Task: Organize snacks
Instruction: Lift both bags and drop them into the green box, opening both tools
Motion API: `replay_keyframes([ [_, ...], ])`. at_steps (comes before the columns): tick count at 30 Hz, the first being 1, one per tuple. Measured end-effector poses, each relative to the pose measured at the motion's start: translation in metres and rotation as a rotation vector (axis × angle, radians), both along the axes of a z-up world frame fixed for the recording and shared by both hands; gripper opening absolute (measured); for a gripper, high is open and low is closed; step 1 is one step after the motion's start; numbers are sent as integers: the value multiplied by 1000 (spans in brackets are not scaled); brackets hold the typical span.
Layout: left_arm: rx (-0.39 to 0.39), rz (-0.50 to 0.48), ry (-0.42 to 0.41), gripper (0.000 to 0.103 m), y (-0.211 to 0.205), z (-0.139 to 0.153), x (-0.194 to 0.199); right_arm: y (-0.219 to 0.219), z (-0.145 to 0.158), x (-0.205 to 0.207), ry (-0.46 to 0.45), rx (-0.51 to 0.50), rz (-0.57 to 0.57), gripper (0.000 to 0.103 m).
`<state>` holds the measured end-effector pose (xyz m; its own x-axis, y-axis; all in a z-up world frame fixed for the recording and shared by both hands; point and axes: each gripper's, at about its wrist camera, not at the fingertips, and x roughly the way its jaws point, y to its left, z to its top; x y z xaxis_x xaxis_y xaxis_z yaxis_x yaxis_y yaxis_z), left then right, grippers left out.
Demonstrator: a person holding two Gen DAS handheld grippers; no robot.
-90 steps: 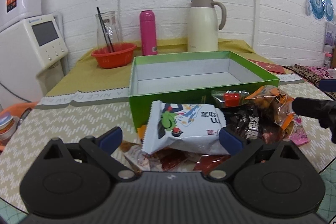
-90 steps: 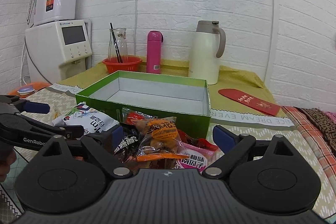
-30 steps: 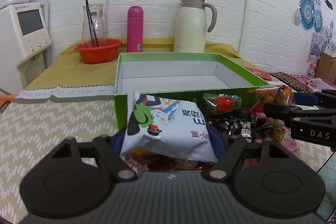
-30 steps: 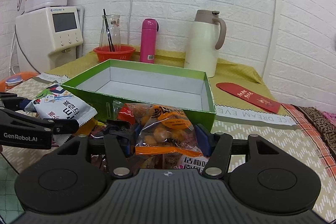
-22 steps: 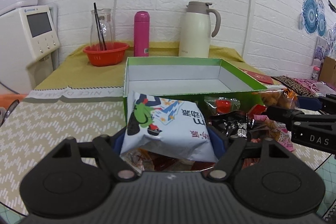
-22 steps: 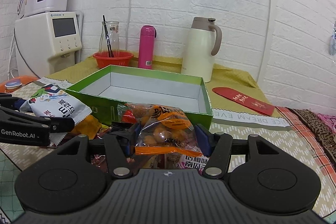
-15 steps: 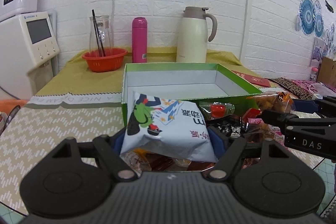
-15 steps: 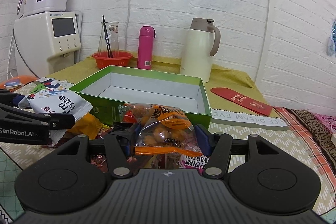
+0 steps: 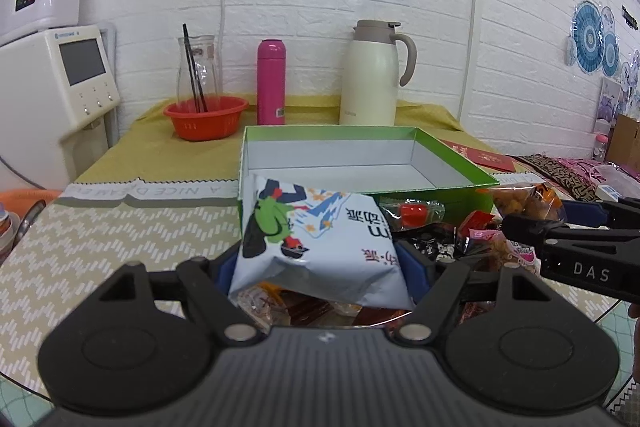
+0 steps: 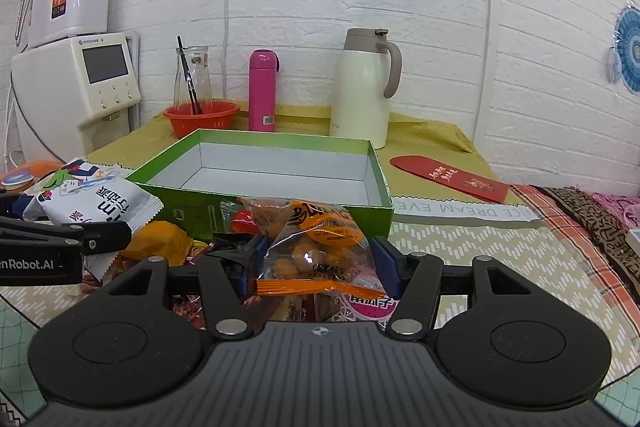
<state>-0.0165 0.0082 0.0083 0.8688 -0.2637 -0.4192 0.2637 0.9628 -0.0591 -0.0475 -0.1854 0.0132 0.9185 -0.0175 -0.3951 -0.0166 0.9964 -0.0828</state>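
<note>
My left gripper [image 9: 320, 267] is shut on a white snack bag with a green cartoon figure [image 9: 312, 239], held above the snack pile in front of the green box [image 9: 460, 163]. The same bag shows at the left of the right wrist view [image 10: 96, 199]. My right gripper [image 10: 320, 259] is shut on a clear packet of orange snacks [image 10: 320, 239], held just before the green box [image 10: 280, 199], whose white inside is empty. The right gripper and its packet [image 9: 524, 201] also show at the right of the left wrist view.
A pile of loose snack packets [image 10: 168, 239] lies on the patterned tablecloth under both grippers. Behind the box stand an orange bowl [image 9: 206, 117], a pink bottle [image 9: 271, 81] and a cream thermos jug [image 9: 372, 75]. A red envelope [image 10: 450, 179] lies at the right. A water dispenser [image 9: 52, 67] stands at the left.
Both grippers closed on their packets within the last three seconds and have lifted them slightly toward the box. Over the last second the views shifted only a little.
</note>
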Motion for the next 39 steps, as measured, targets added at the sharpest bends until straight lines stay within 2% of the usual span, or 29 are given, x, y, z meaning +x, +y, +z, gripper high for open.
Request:
replay_keyframes([
  [12, -5, 3, 6, 76, -3, 2, 7, -3, -1, 3, -6, 30, -15, 95],
  [17, 8, 0, -40, 73, -8, 15, 19, -2, 11, 13, -37, 15, -1, 95],
  [22, 26, 22, -16, 73, -1, 9, 22, -4, 15, 19, -55, 7, 0, 95],
  [24, 50, 34, 2, 78, 6, 2, 19, -6, 13, 15, -57, 22, 4, 95],
  [26, 53, 59, 32, 94, 17, -5, 11, -8, 10, 12, -50, 35, 5, 95],
  [29, 74, 71, 82, 97, 24, -14, 3, -8, 7, 10, -40, 51, 12, 95],
  [33, 14, 66, 166, 97, 21, -29, 0, -6, 5, 10, -35, 57, 19, 95],
  [34, 19, 67, 172, 95, 18, -33, 2, -6, 5, 11, -33, 58, 23, 95],
  [36, 4, 55, 200, 72, 12, -43, 7, -3, 4, 11, -30, 56, 40, 95],
  [37, -8, 50, 210, 65, 11, -46, 9, -2, 4, 9, -32, 51, 51, 94],
  [39, -2, 56, 182, 63, 10, -48, 5, 0, 4, 6, -40, 44, 70, 94],
])
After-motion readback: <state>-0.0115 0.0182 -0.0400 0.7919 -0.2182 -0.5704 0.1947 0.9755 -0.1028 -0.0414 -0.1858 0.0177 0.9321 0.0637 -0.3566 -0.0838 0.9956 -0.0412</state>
